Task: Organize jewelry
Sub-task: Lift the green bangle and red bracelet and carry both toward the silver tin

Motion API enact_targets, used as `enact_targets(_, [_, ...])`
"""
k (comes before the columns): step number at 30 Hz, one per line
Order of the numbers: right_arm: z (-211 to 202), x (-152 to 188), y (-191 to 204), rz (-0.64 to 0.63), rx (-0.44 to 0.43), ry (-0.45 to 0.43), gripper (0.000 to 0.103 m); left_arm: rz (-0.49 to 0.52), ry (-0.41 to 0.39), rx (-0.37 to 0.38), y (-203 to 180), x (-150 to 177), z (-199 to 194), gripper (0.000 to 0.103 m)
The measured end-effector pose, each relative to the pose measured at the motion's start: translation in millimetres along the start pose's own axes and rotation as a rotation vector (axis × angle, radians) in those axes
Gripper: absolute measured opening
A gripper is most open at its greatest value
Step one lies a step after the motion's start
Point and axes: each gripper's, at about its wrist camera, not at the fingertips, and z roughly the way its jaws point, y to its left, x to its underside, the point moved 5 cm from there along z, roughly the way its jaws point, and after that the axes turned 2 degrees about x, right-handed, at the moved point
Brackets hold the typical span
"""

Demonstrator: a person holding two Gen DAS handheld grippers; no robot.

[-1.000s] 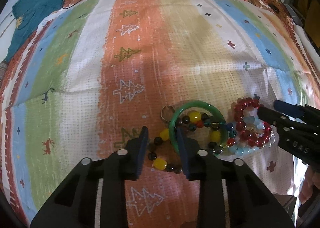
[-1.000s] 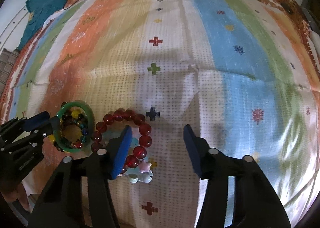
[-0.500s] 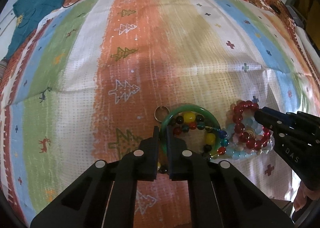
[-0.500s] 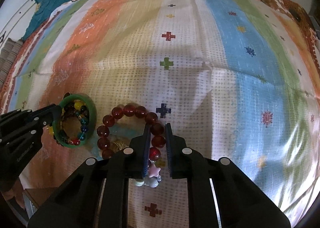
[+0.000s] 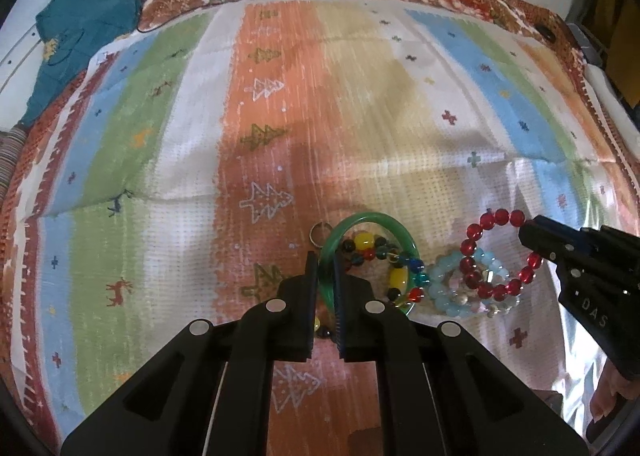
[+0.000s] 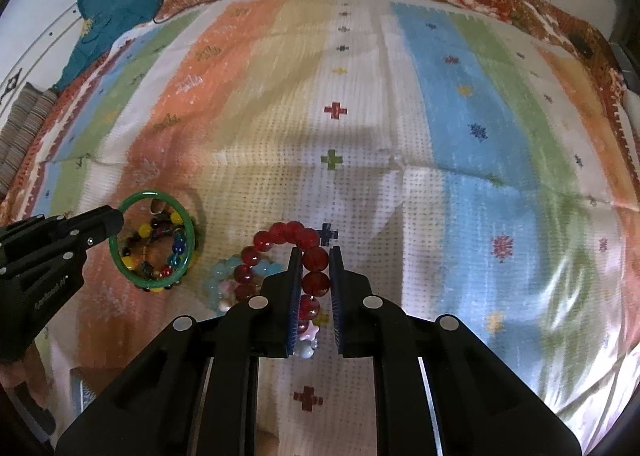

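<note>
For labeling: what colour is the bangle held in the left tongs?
Green bangle, pinched by the left tongs; clearest in the right wrist view.

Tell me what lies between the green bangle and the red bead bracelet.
In the left wrist view, a pale blue bead bracelet lies between the green bangle and the red bead bracelet, partly under the red one.

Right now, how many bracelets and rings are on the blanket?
Green bangle: 1
Bead bracelets, colourful, red, pale blue: 3
Small metal ring: 1
Total: 5
</note>
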Motion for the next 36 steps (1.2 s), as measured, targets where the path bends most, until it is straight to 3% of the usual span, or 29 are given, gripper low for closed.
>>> enact_targets(36, [-85.2, 19.8, 5.7, -0.011, -0.019, -0.135, 0.014, -0.004, -0.104, 0.021, -5.7, 20.1, -80.3, 0.007])
